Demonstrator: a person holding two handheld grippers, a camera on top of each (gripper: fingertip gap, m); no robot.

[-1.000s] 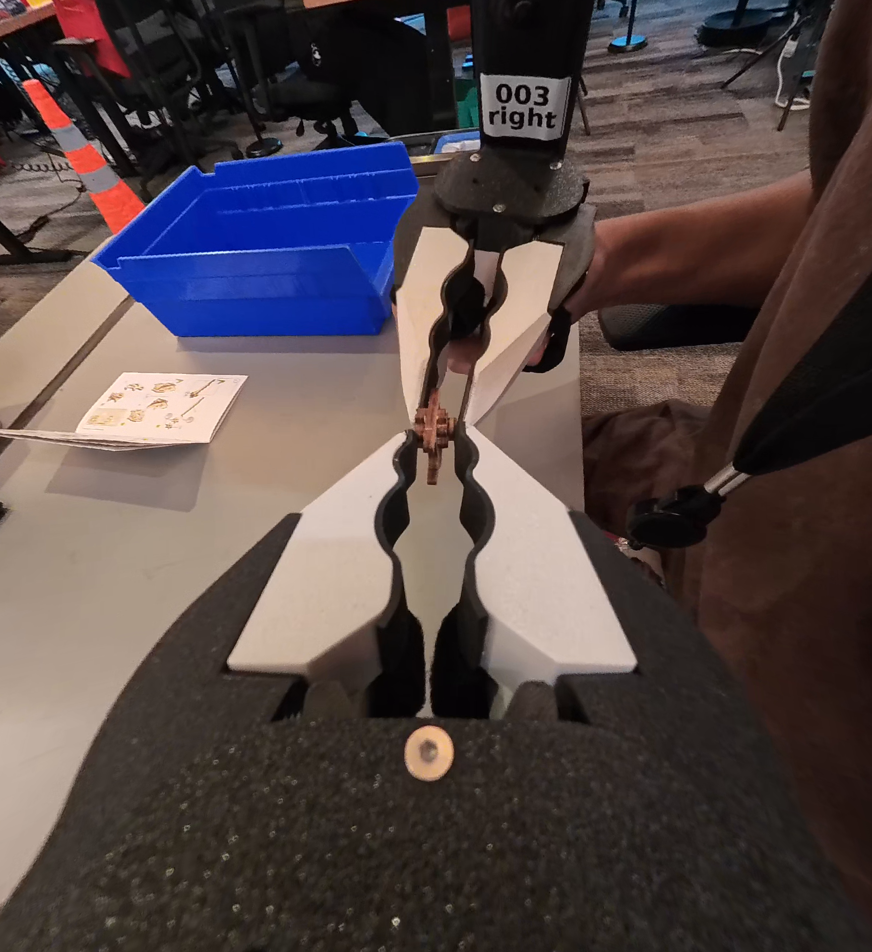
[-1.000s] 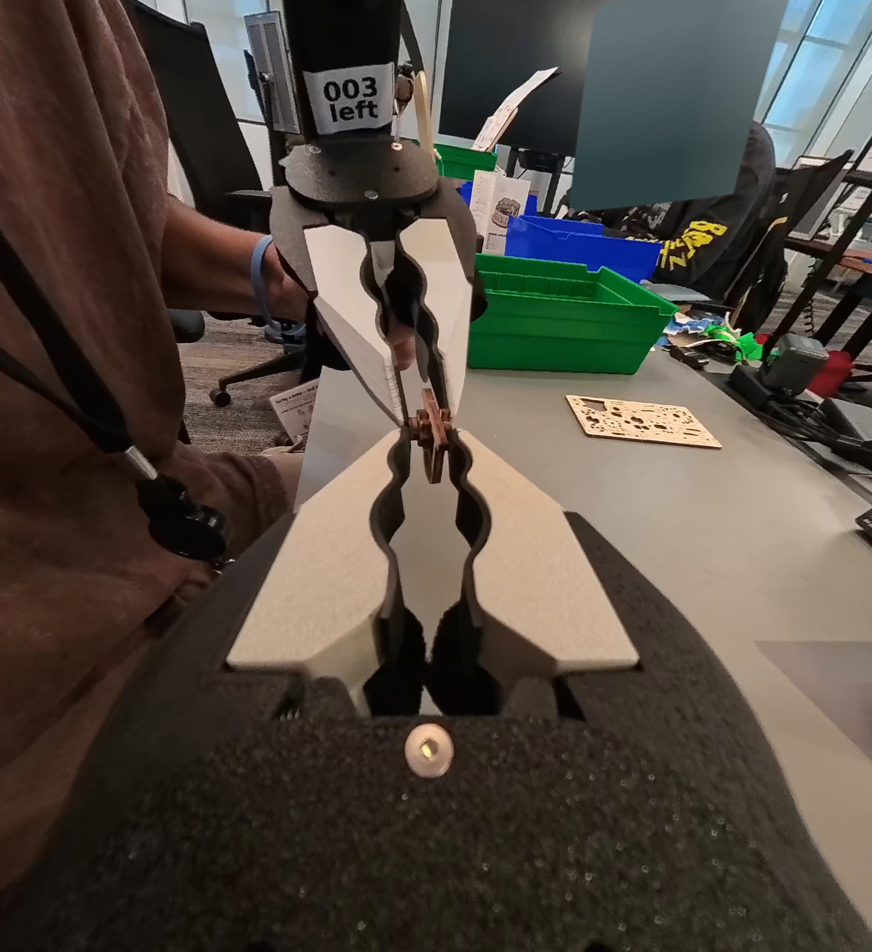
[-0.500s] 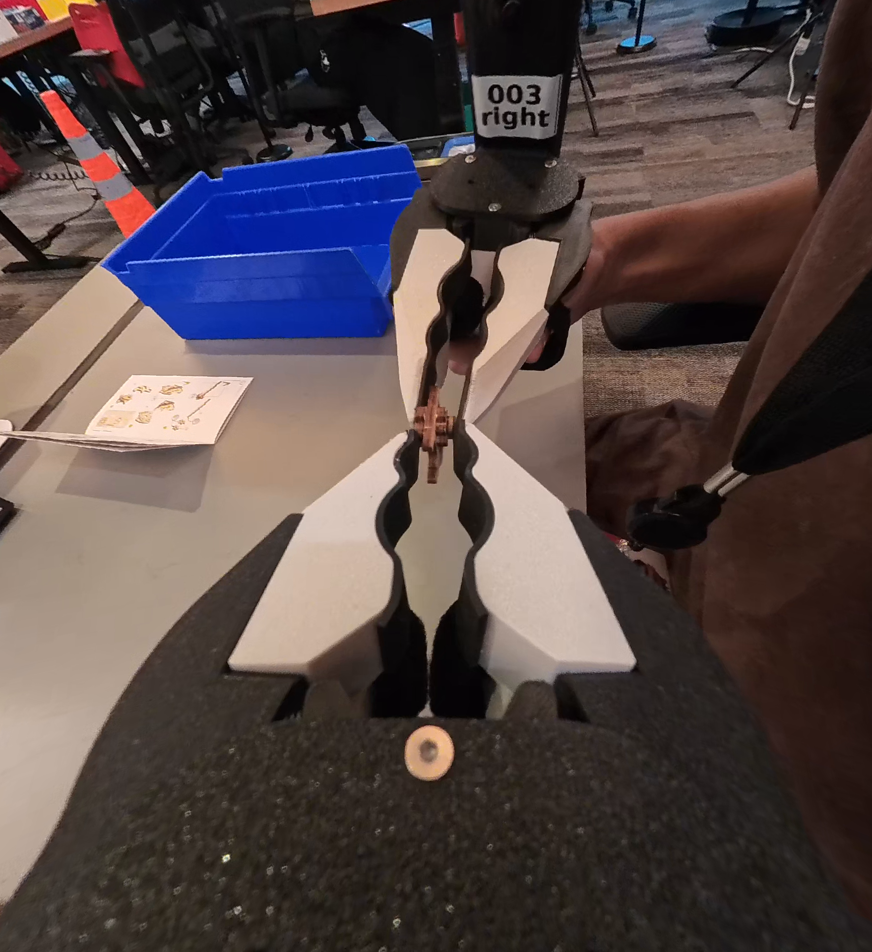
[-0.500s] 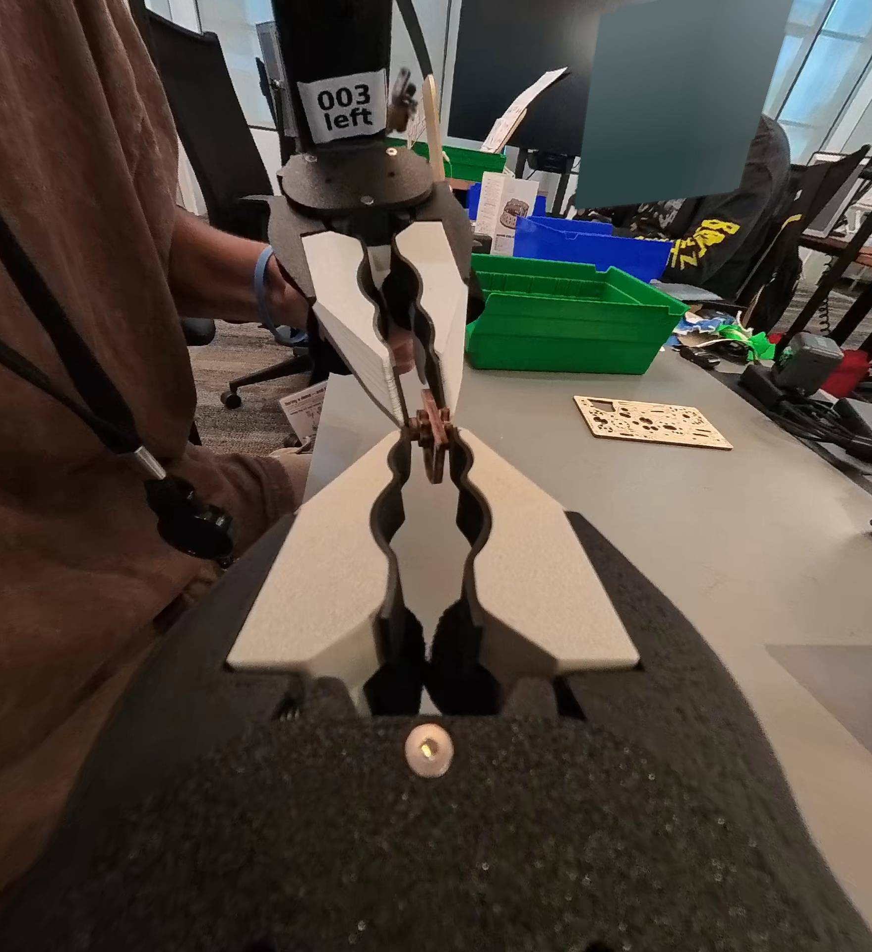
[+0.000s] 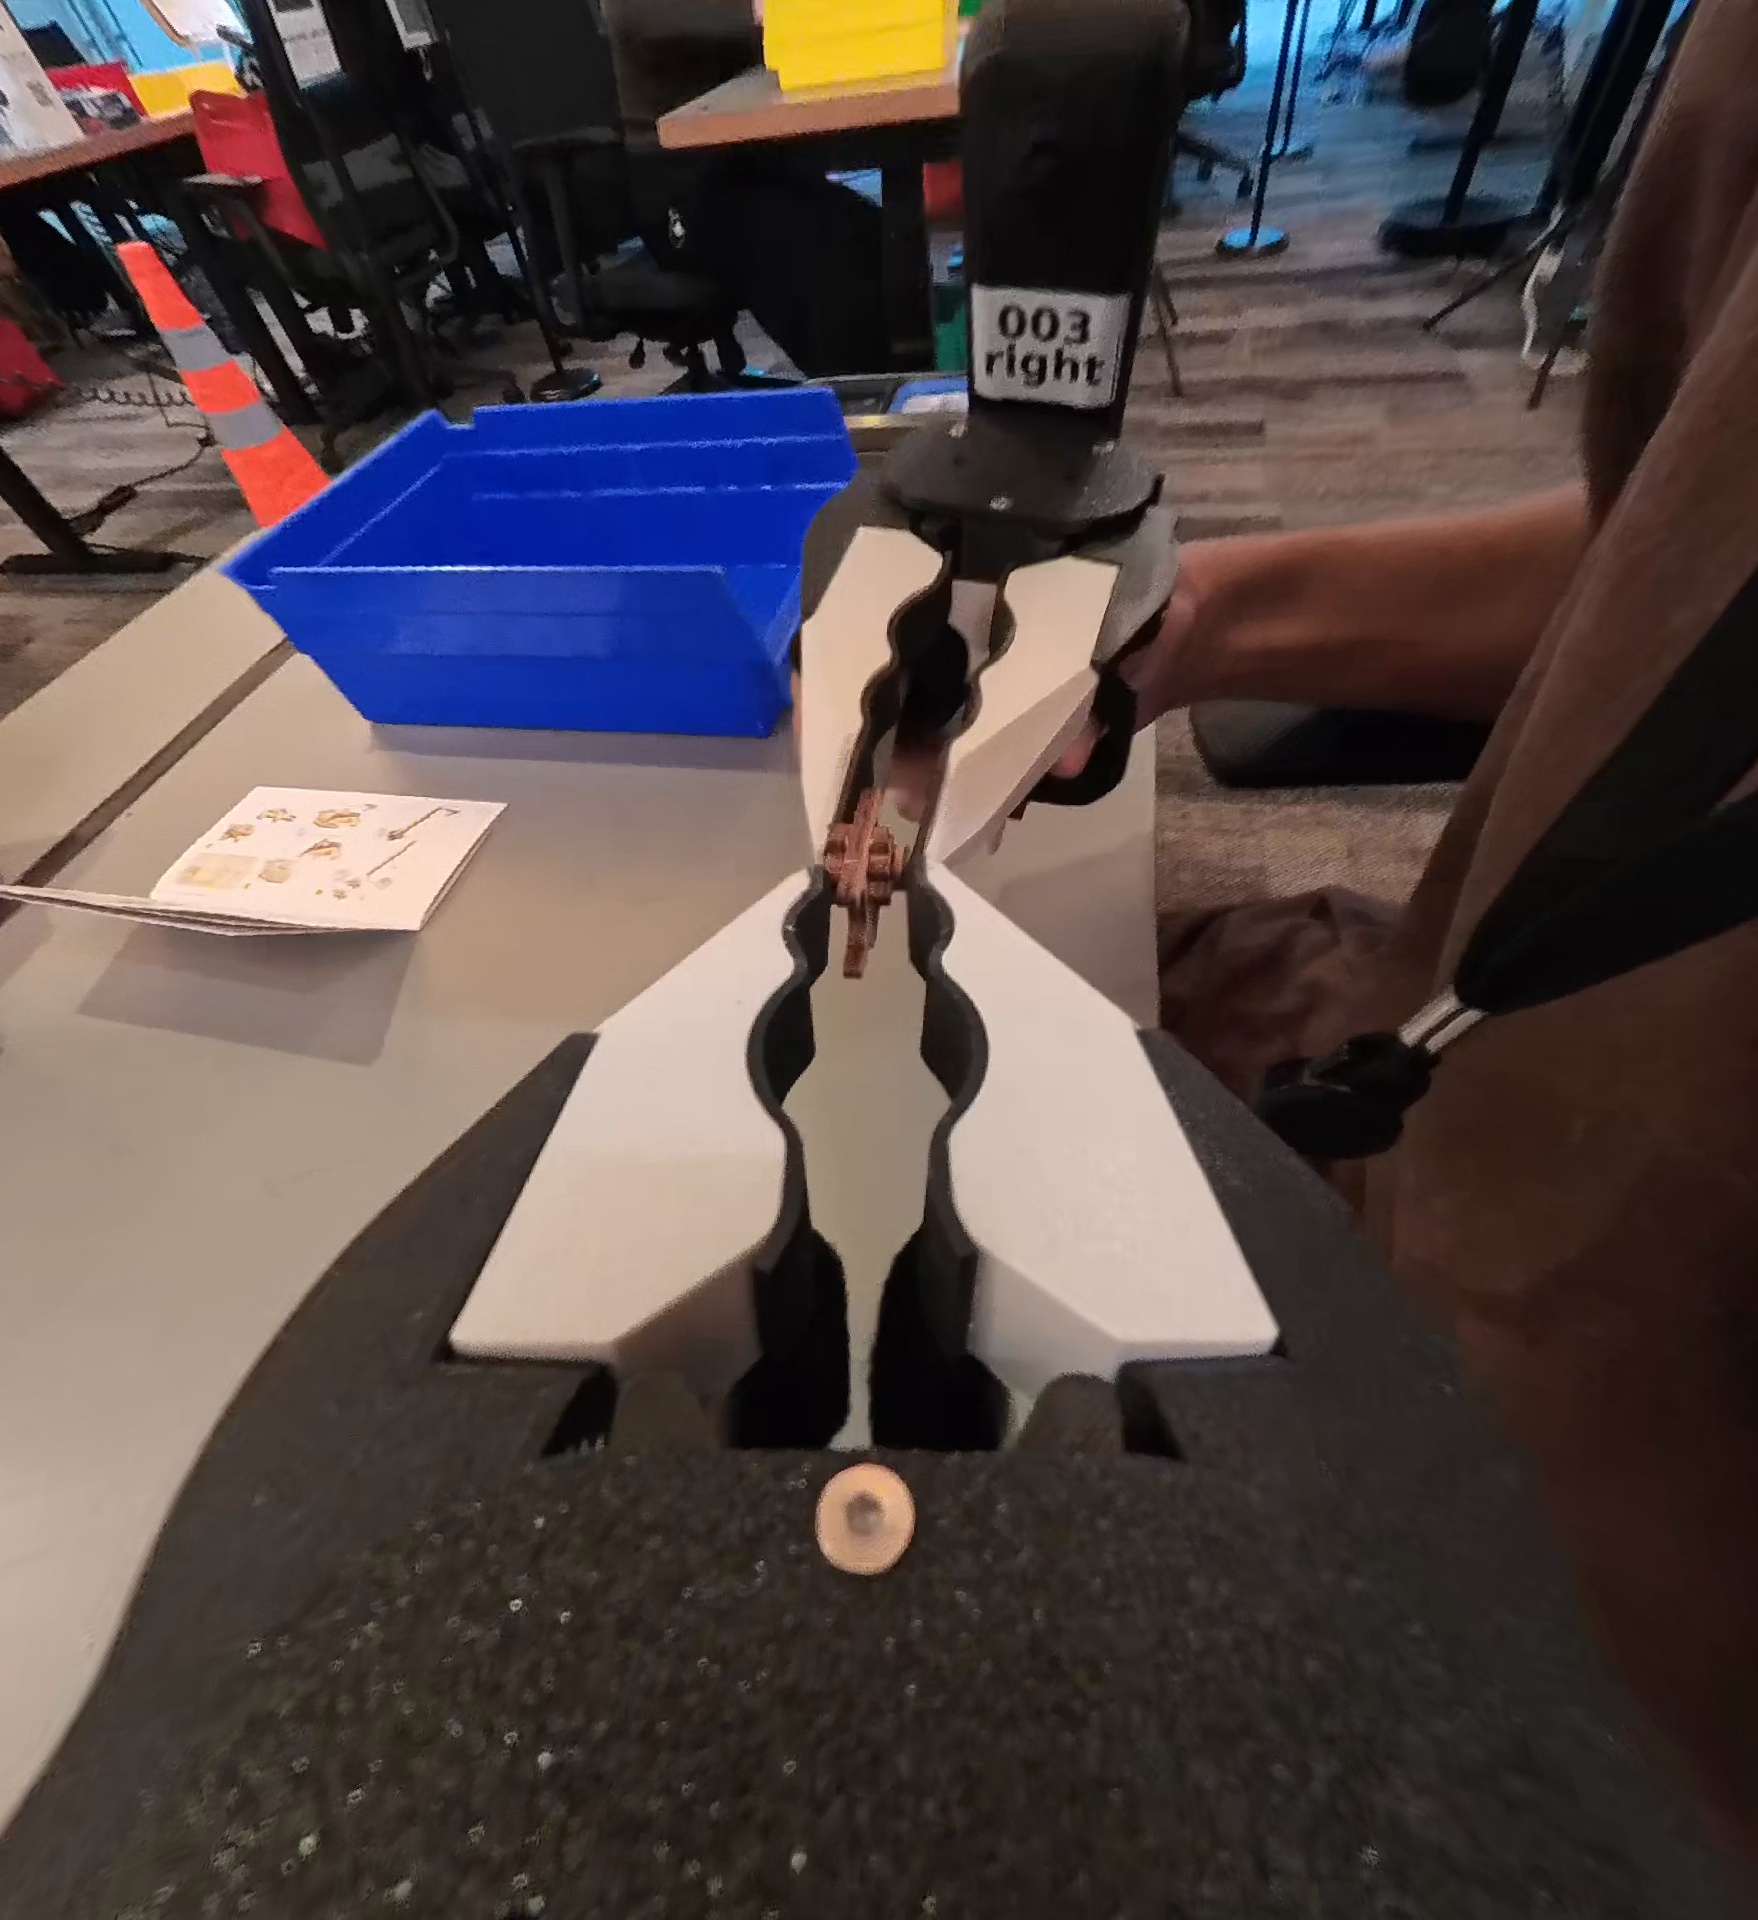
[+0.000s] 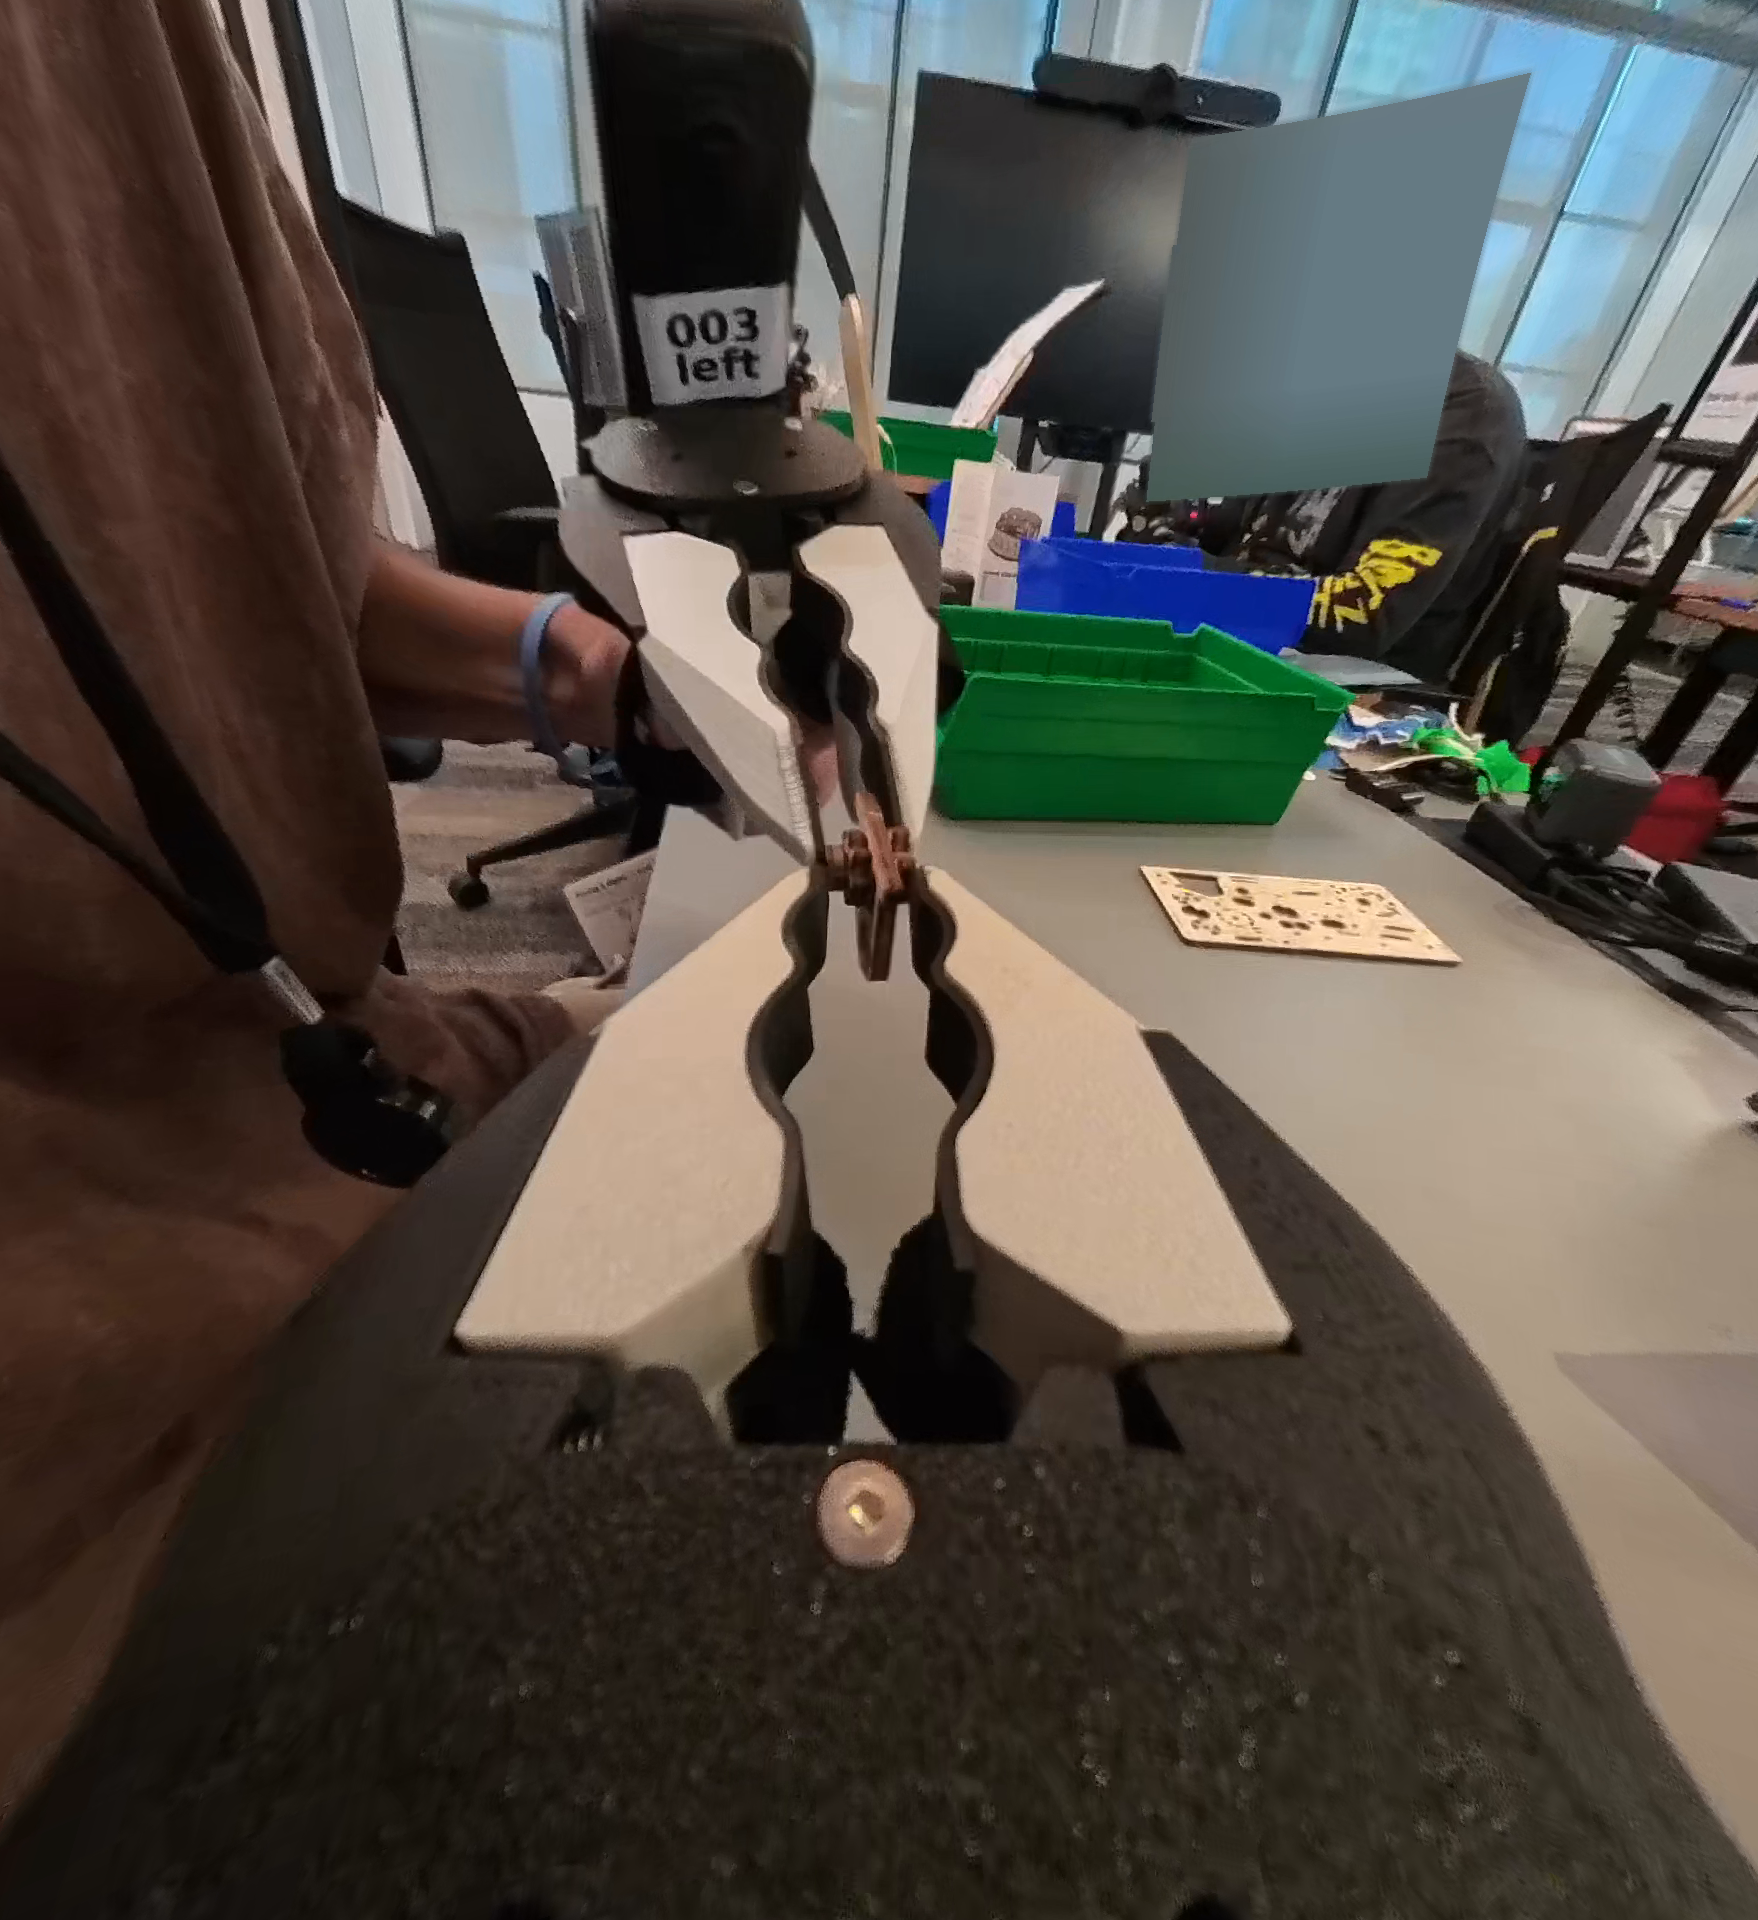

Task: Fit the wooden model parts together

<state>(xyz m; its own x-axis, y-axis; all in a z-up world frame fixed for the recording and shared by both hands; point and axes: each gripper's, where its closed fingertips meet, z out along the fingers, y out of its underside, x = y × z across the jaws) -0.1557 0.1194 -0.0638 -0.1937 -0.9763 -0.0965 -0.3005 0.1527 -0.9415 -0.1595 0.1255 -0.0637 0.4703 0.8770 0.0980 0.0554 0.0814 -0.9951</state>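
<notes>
Wooden model parts (image 5: 862,878) hang in the air above the near edge of the grey table (image 5: 231,1091), caught between our two grippers, which meet tip to tip. In the left wrist view we see the left gripper (image 5: 864,902) with its jaws narrowed onto a flat brown piece that points back between its fingers, while the right gripper (image 5: 880,821) comes in from the far side, jaws closed on a small notched piece. The two pieces touch and cross each other right at the fingertips; how far one is seated in the other we cannot tell.

From the right wrist view the same cluster of wooden model parts (image 6: 870,883) sits at the tips of the right gripper (image 6: 867,896), and the left gripper (image 6: 859,831) faces it, tilted, pinching the other piece.

Toward the far edge of the table on the left side stands a blue bin (image 5: 553,582), with an instruction leaflet (image 5: 324,862) lying nearer, well apart from the grippers. On the other side, a green bin (image 6: 1124,727) stands near the far edge, and a punched wooden parts sheet (image 6: 1290,914) lies flat on the surface before it. An orange traffic cone (image 5: 220,384) stands on the floor beyond the table.
</notes>
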